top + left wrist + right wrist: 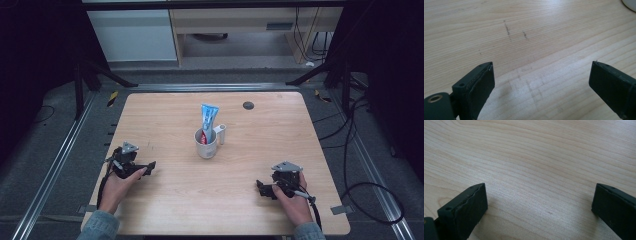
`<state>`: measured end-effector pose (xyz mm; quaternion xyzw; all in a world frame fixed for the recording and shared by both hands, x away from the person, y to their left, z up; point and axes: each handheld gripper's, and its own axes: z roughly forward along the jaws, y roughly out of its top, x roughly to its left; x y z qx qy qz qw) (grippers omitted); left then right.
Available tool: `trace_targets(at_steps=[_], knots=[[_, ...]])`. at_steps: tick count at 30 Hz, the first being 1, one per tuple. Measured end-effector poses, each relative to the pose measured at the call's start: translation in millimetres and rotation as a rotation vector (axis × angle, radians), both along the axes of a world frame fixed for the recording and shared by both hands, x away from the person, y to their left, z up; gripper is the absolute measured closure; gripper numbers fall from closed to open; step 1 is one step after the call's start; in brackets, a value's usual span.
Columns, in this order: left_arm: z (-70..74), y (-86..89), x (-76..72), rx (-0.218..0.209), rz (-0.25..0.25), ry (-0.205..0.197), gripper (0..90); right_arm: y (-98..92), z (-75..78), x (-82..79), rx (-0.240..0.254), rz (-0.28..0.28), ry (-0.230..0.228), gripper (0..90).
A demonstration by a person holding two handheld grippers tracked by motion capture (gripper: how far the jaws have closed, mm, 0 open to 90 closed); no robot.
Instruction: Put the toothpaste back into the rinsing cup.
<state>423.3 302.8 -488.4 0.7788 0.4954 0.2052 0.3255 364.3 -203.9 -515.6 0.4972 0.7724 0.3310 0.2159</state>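
Toothpaste [209,118] stood upright in a white mug [206,145] just above the middle of the frame in the high view, its blue crimped end up and its red cap end down inside the mug. We kept both tools low and well apart from it: our left gripper [146,168] lay at the lower left of that frame, our right gripper [261,188] at the lower right, each resting on the wooden table [165,210]. In the left gripper view the two black jaws stood wide with bare wood between them, and a sliver of the mug's white base [630,4] showed in the upper right corner. In the right gripper view the jaws were just as wide, and nothing lay between them.

We judged the tube light and soft, with a slick plastic skin that would dent and could slip under a hard squeeze. The flat crimped end looked the stiffest part, so we would take it across the flat faces just under that seam. We took the mug for ceramic: heavier, rigid, smooth and breakable. Its handle [221,134] pointed to the right of the frame, and we thought a pull on the tube might tip or drag the mug unless the other tool steadied the rim or handle.
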Motion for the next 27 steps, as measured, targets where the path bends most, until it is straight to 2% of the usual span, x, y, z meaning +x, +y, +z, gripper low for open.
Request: trace_targets(at_steps=[5,11,16,17,22,27], knots=[[-7.3,3.9,8.1,0.000,0.018,0.024,5.8,0.0,0.0,0.0,0.000,0.000,-0.001,0.4],[-13.8,6.5,14.3,0.005,0.026,0.032,5.6,0.0,0.0,0.0,0.000,0.000,0.000,0.4],[-17.6,6.0,17.9,0.007,0.019,0.002,4.4,-0.1,0.0,0.1,-0.001,0.001,-0.001,0.4],[-19.8,5.5,18.5,0.024,0.006,-0.016,3.7,0.0,0.0,0.0,0.000,0.000,0.000,0.4],[-20.5,5.5,19.3,0.019,0.005,-0.017,1.6,0.2,0.0,-0.1,0.002,-0.001,0.001,0.4],[-20.7,4.0,17.7,0.023,0.042,-0.012,0.0,0.0,0.0,0.0,0.000,0.000,0.000,0.4]])
